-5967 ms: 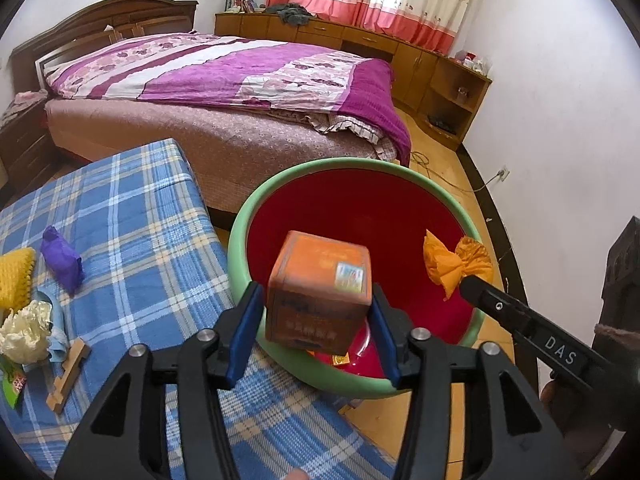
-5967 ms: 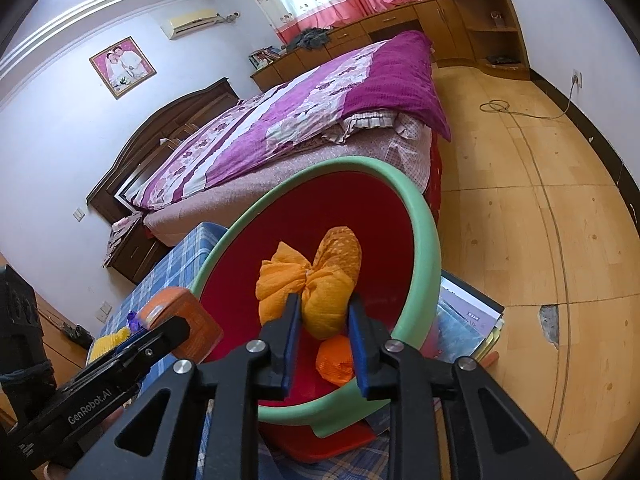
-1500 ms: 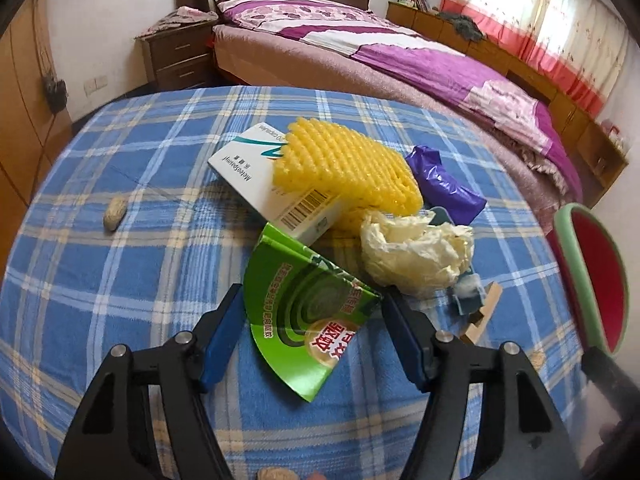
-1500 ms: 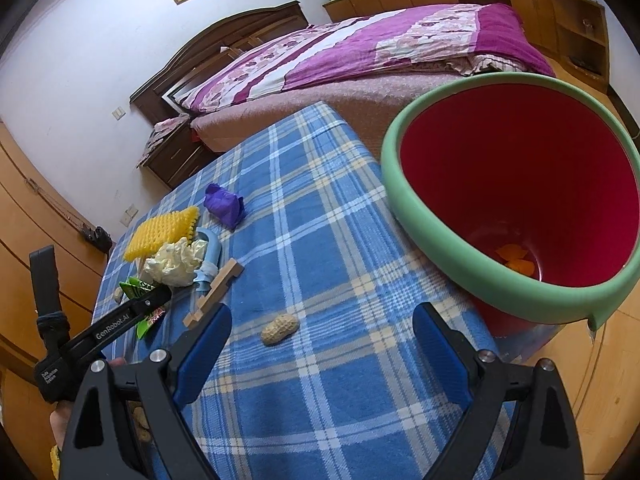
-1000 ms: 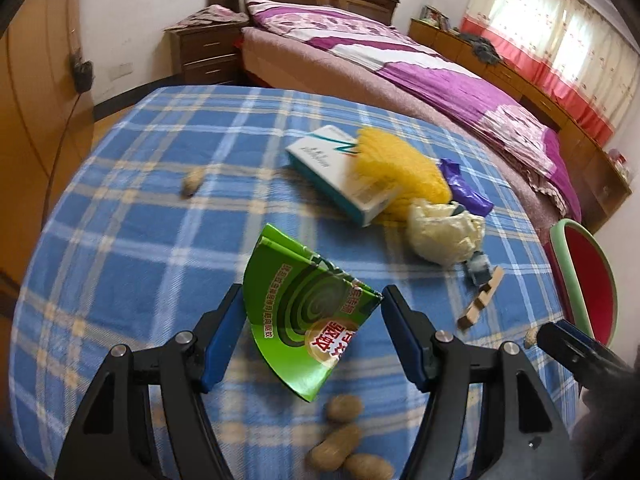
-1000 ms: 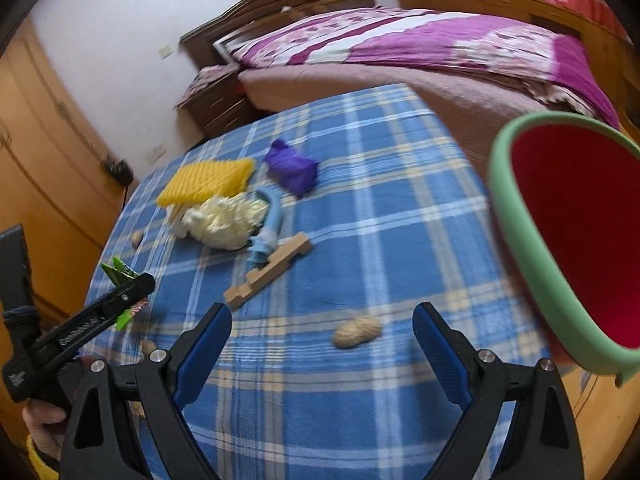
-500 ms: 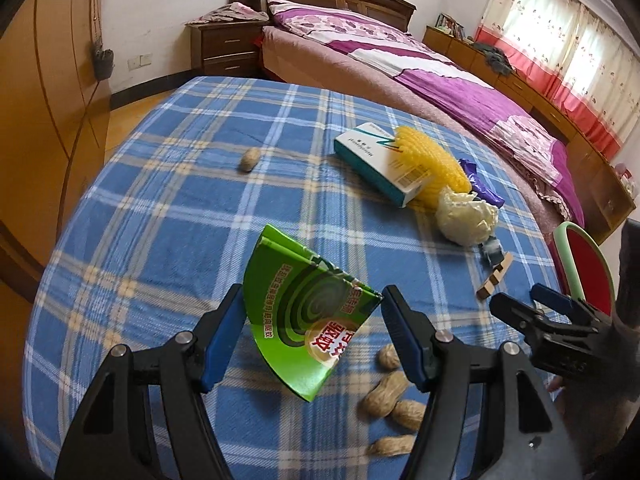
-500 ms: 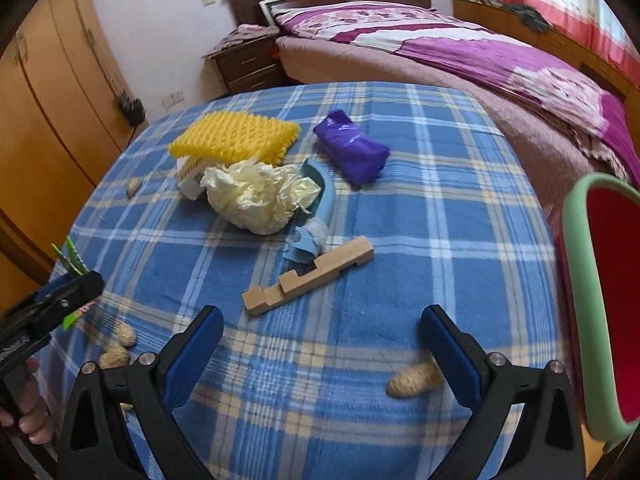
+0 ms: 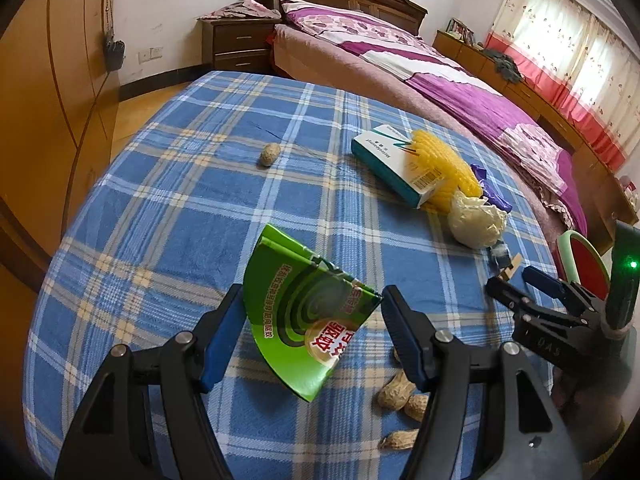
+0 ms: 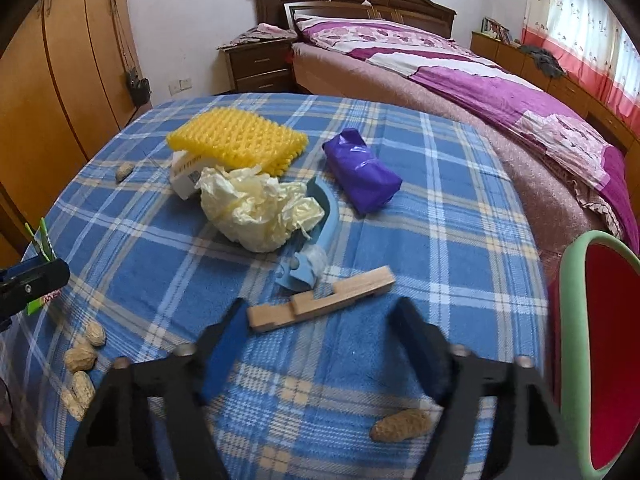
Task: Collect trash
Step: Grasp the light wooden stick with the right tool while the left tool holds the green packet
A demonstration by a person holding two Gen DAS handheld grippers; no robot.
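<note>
Left tongs (image 9: 312,320) clamped on a flattened green carton (image 9: 304,312), pads pressing its two side edges, carton lifted off the counter (image 9: 180,208) and tilted; held that way probably to carry it over to the bin (image 10: 600,360), whose green rim and red inside show at 3 o'clock in the right wrist view, just off the counter edge; carton not in the bin yet.

Right tongs (image 10: 320,328) closing, nothing pressed between the pads; a wooden piece (image 10: 320,300) lies flat at 12 o'clock just past the tips, roughly spanning the gap, likely the next pick; cannot tell if the tips touch it.

Rest of the trash is on the blue plaid cloth; crumpled cream plastic bag (image 10: 256,208) at 11 o'clock of the wooden piece, touching a blue curved plastic piece (image 10: 316,236); yellow foam net (image 10: 236,140) behind it resting on a white box (image 9: 396,168); purple wrapped packet (image 10: 360,168) at 1 o'clock; peanuts (image 10: 82,356) clustered at 9 o'clock near the counter edge, one peanut (image 10: 400,426) alone at 5 o'clock under the right finger; another far one at 11 o'clock.

Bin sits low beside the counter, so drops go over the edge.
</note>
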